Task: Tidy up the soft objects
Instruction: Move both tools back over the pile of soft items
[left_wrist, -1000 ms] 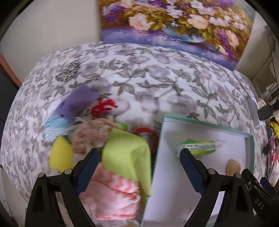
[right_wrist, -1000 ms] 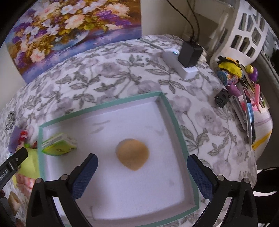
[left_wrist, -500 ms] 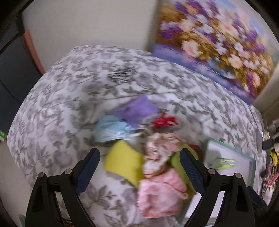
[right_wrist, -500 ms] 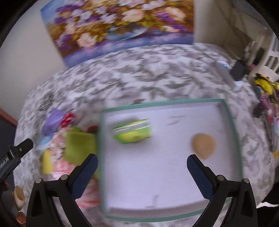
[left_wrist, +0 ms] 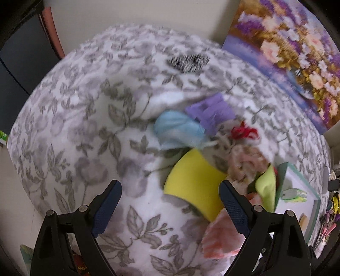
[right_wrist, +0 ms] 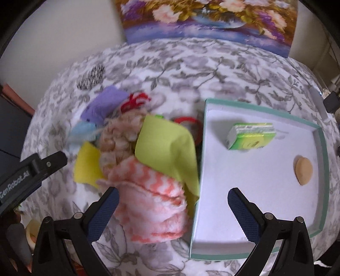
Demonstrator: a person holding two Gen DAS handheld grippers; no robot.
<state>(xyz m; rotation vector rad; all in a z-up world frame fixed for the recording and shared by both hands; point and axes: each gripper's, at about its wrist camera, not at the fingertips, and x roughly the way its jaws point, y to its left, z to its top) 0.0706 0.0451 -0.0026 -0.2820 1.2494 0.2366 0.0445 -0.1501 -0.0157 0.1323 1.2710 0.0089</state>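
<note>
Table cover: a white cloth printed with grey leaves and flowers (right_wrist: 191, 70) spreads over the whole surface; everything below lies on it.
Painting: a canvas of pink and purple flowers (right_wrist: 208, 19) leans on the wall at the far edge.
Box: a shallow white cardboard box with a teal rim (right_wrist: 263, 214) sits at the right of the right wrist view, its left wall touching the pile of soft things.
Pile: the soft things lie heaped together just left of the box.
Pink cloth: a fluffy pink-and-white zigzag cloth (right_wrist: 153, 203), nearest the camera, partly between the right gripper's fingers but not touched by them.
Green cloth: a lime-green felt sheet (right_wrist: 167, 146) draped over the pile, its edge against the box wall.
Yellow cloth: a yellow felt sheet (left_wrist: 191, 182) at the pile's left side.
Purple cloth: a lilac felt piece (right_wrist: 106, 105) at the far end, a light-blue face mask (left_wrist: 176, 131) beside it.
In the box: a green-and-white tissue packet (right_wrist: 250, 135) and a round tan sponge (right_wrist: 302, 169), well apart.
Left gripper (left_wrist: 170, 203): jaws spread wide, holding nothing, above bare cloth and the yellow sheet's edge.
Right gripper (right_wrist: 174, 210): jaws spread wide, nothing gripped, straddling the box's left wall.
</note>
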